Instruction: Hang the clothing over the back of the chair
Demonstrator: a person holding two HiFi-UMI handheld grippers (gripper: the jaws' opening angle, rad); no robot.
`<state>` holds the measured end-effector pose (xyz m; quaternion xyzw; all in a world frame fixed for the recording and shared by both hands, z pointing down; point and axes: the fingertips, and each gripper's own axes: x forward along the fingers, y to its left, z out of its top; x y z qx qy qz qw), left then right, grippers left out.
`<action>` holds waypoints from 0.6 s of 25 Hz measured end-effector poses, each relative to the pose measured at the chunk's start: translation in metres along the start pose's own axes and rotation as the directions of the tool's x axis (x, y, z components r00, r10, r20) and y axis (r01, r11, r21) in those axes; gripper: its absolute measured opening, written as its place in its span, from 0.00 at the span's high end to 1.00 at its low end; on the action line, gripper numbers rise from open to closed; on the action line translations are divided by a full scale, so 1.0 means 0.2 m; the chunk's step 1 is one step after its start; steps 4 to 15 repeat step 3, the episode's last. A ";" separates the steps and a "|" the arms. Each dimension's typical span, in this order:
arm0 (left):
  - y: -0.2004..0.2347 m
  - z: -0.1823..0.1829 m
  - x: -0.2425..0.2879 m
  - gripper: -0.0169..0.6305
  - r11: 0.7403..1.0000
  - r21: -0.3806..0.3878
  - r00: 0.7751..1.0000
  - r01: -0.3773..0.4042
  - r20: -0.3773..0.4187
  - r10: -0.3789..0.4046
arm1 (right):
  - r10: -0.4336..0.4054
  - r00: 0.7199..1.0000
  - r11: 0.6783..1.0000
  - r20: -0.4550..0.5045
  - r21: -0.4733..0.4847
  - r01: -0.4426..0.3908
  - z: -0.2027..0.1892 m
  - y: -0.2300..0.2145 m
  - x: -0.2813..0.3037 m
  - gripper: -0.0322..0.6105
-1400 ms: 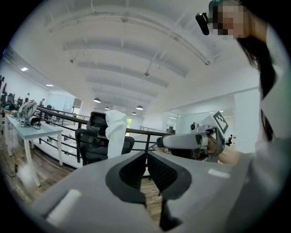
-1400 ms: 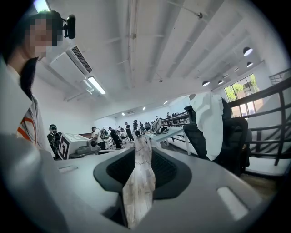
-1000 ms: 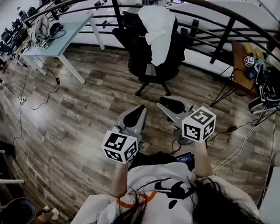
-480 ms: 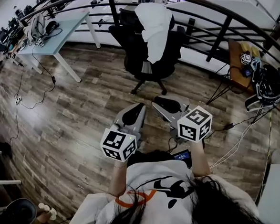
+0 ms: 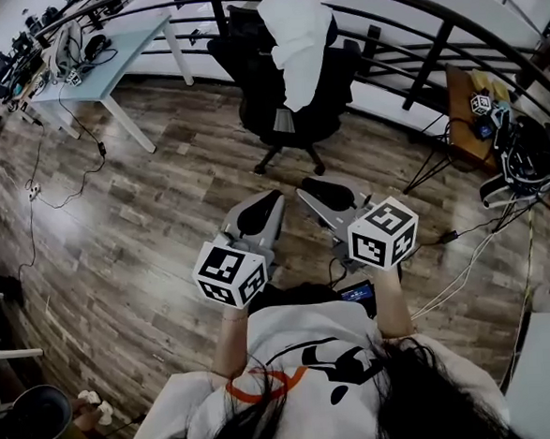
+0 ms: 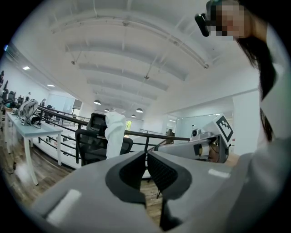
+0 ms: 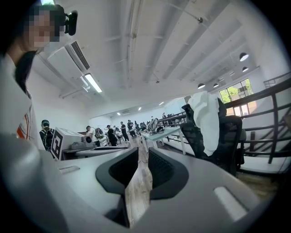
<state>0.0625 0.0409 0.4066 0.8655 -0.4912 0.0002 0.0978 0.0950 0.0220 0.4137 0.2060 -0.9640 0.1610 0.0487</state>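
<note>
The white garment [image 5: 296, 34] lies draped over the back of the black office chair [image 5: 246, 70] at the top centre of the head view, its long axis running down the backrest; both tools sit at lower centre, well apart from it, pointing up-frame toward it; the left tool [image 5: 264, 203] has its jaws pressed together, empty; the right tool [image 5: 316, 192] shows a narrow slit, also empty; neither is clearly nearer, so any adjustment would, I judge, need a reach straight forward.

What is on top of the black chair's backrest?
A white garment hangs over the chair back; its top edge and middle are hidden beneath.
</note>
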 end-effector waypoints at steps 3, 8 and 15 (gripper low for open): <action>0.01 0.03 0.00 0.97 1.000 0.011 1.000 -0.003 0.013 0.003 | 0.004 1.000 1.000 0.006 -0.011 -0.004 0.02 0.00 0.01 0.81; 0.01 0.03 0.00 0.97 1.000 0.011 1.000 -0.003 0.013 0.003 | 0.004 1.000 1.000 0.006 -0.011 -0.004 0.02 0.00 0.01 0.81; 0.01 0.03 0.00 0.97 1.000 0.011 1.000 -0.003 0.013 0.003 | 0.004 1.000 1.000 0.006 -0.011 -0.004 0.02 0.00 0.01 0.81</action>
